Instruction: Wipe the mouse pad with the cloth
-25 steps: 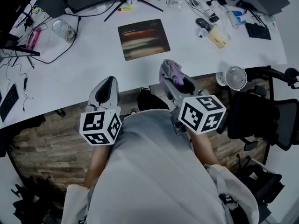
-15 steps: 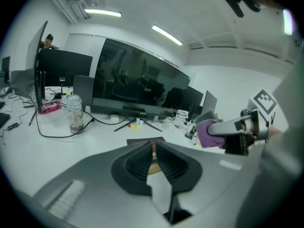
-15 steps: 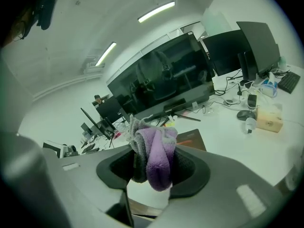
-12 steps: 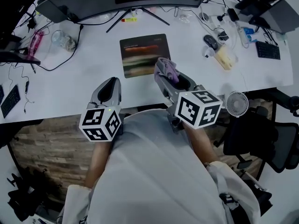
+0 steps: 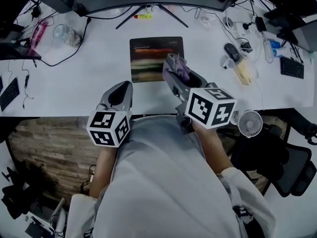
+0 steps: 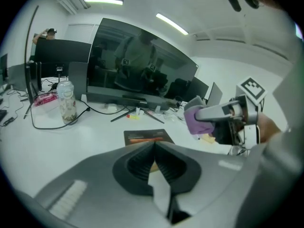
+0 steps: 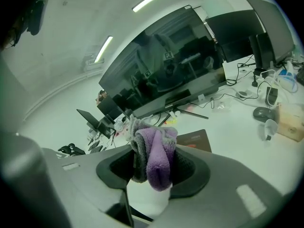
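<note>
White surface (image 5: 74,83) above a wood-plank floor (image 5: 44,143), with a dark mouse pad (image 5: 156,58) at its centre. Left of the mouse pad and well apart from it stands a clear jar (image 5: 67,33); its contents cannot be made out. The right hand-held gripper (image 5: 171,67) pinches a purple-grey cloth (image 5: 181,73) over the mouse pad's near right corner. The left hand-held gripper (image 5: 119,89), jaws pressed together on nothing, is near the mouse pad's near left corner. The left gripper view alone shows the cloth (image 6: 192,122) raised off the surface. The right gripper view shows the curved monitor (image 7: 166,75) behind the mouse pad. Only the head view shows the fan (image 5: 249,123).
</note>
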### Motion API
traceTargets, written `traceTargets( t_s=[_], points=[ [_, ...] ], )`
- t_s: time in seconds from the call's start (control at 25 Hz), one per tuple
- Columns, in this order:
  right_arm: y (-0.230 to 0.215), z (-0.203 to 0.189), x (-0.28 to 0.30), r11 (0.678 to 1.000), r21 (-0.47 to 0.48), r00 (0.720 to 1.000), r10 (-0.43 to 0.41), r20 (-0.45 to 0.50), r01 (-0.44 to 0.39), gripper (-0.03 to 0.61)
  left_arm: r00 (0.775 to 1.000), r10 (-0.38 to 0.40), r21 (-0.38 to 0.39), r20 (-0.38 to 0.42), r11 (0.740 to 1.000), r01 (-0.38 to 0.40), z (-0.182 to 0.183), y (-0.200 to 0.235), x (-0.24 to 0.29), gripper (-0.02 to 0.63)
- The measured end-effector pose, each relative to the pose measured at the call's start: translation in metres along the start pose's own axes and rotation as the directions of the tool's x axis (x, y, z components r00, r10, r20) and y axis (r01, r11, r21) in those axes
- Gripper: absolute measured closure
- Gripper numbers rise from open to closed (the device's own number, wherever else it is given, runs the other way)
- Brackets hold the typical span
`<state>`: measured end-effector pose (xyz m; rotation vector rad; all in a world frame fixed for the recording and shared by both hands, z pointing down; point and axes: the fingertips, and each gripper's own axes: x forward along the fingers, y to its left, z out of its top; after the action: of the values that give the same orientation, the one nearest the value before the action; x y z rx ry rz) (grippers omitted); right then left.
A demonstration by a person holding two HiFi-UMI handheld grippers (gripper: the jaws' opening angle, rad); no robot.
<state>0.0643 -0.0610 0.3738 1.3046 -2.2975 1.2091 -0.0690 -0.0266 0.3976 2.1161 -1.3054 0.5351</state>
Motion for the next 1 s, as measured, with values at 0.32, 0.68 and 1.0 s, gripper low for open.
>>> traceTargets(
  t_s=[0.32, 0.68, 1.0],
  points=[
    [0.002, 0.008, 0.034, 1.000, 0.017, 0.999, 0.011, -0.038, -0.011, 0.405, 0.995, 0.056, 0.002, -0.082, 0.998, -0.056, -0.014, 0.020, 0.027, 0.614],
    [0.003, 0.010, 0.078, 1.000, 0.004, 0.995, 0.015, -0.096, -0.014, 0.405, 0.976, 0.099, -0.026, -0.193, 0.994, -0.106, -0.046, 0.045, 0.067, 0.614],
    [-0.003, -0.001, 0.118, 1.000, 0.001, 0.987, 0.001, -0.158, -0.001, 0.405, 0.959, 0.093, -0.071, -0.266, 0.991, -0.116, -0.087, 0.057, 0.097, 0.614]
  ],
)
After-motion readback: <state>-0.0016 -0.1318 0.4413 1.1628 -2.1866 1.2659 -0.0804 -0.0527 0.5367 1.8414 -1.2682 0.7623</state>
